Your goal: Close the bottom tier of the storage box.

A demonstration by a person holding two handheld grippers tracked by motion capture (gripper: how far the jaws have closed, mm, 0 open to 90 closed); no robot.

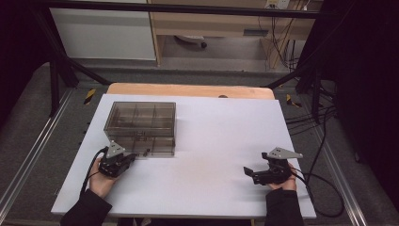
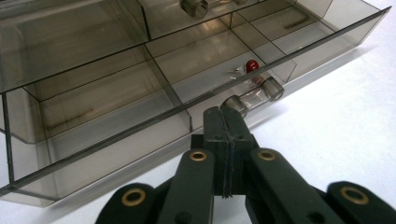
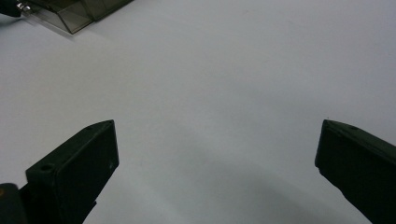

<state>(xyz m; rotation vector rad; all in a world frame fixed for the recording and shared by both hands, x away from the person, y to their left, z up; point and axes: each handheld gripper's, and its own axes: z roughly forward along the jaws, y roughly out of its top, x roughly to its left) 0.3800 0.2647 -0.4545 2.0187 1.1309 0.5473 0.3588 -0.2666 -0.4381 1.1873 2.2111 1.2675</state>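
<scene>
Left tool [image 2: 227, 122] has its jaws pressed flat together with nothing between them, tips right at the clear handle [image 2: 252, 96] on the front of the smoky plastic box's [image 1: 141, 121] drawer [image 2: 116, 126]. That drawer stands pulled out a little, and a small red bead [image 2: 252, 65] lies in one of its compartments just behind the handle. From the high view the box sits in the far left part of the white tabletop [image 1: 211, 155], its front toward the near edge, and the left tool [image 1: 126, 159] is at the box's near left corner, held in a hand [image 1: 101, 181] with a dark sleeve. Right tool [image 1: 250, 173] is well apart, low over the bare tabletop near the right edge, jaws spread wide and empty; its own view shows the box's corner [image 3: 74, 14] far off.
</scene>
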